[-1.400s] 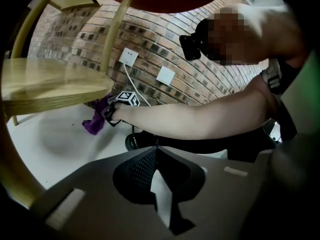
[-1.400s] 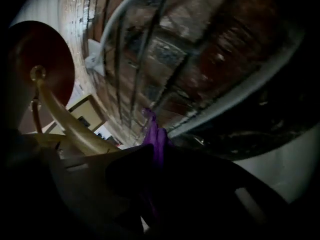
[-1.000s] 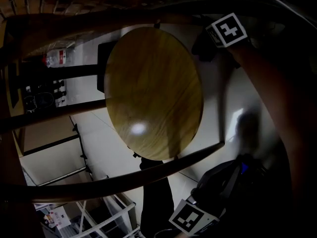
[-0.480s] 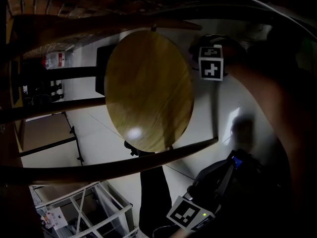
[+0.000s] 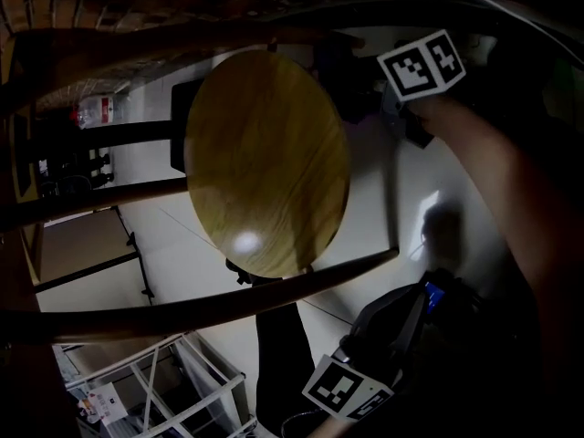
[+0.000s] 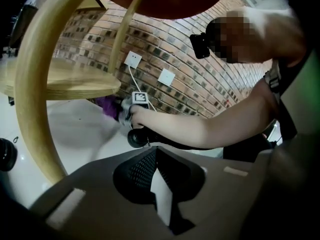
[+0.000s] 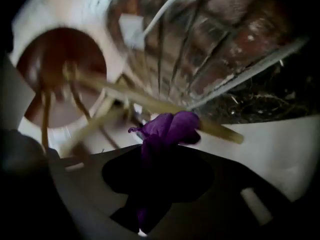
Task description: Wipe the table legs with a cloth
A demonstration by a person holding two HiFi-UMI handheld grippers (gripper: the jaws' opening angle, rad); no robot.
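Motion-blurred table legs (image 7: 125, 98); purple cloth (image 7: 167, 129), lower end seemingly lost in shadow.

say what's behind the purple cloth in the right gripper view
A pale wooden table leg crosses behind the purple cloth; the stretch where they overlap is covered. Farther back is a brick wall. Contact cannot be told.

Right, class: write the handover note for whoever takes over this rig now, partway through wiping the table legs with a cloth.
Right tool: its jaws have just been closing and now pinch the purple cloth.
Left tool: jaws together, nothing between them, idle.
Things: the cloth sits bunched against a slanting wooden leg.
Done: the cloth is gripped and at the leg. The pictures do not show which legs are already wiped.
Left: probably wipe along this leg, then the other legs.
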